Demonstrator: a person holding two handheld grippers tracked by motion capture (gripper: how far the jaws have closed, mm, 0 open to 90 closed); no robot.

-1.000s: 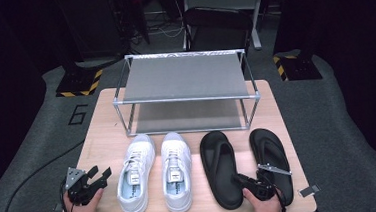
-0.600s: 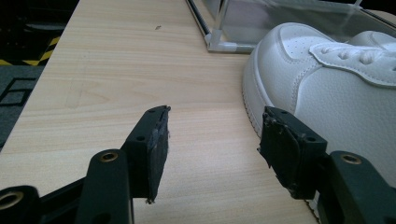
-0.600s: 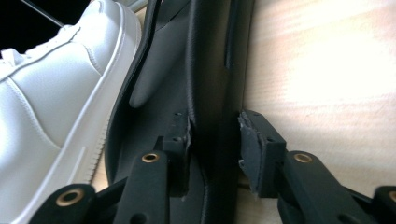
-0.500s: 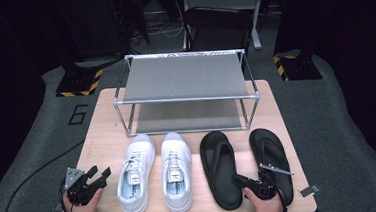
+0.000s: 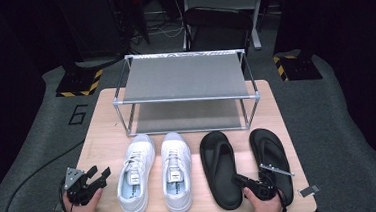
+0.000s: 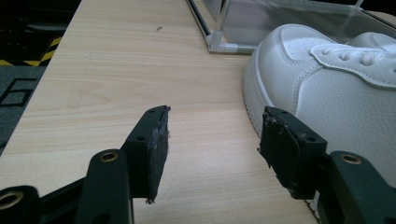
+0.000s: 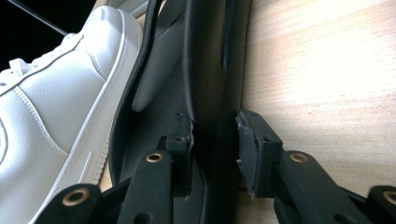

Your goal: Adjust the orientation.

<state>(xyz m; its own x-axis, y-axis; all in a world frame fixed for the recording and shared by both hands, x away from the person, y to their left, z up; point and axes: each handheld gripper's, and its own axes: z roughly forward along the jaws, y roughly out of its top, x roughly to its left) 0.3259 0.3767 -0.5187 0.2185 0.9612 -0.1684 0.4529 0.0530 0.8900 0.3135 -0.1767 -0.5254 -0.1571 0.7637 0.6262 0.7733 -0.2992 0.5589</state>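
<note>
Count: two white sneakers, left one and right one, are sitting side by side, toes toward the rack. Two black flip-flops, left one and right one, are lying to their right in the same row. One two-tier metal rack is standing at the far half of the desk, both shelves bare. Two grippers are being held at the near edge.

Surroundings: a small grey tag is lying at the near right corner of the desk. A dark chair is standing behind the rack.

Left gripper: fingers are standing apart over bare wood, just beside the left sneaker's outer side, holding nothing.

Right gripper: the high view is showing it at the left flip-flop's heel edge. The right gripper view is adding detail: its fingers are straddling that flip-flop's raised rim, one on each side, a gap remaining on the outer side.
</note>
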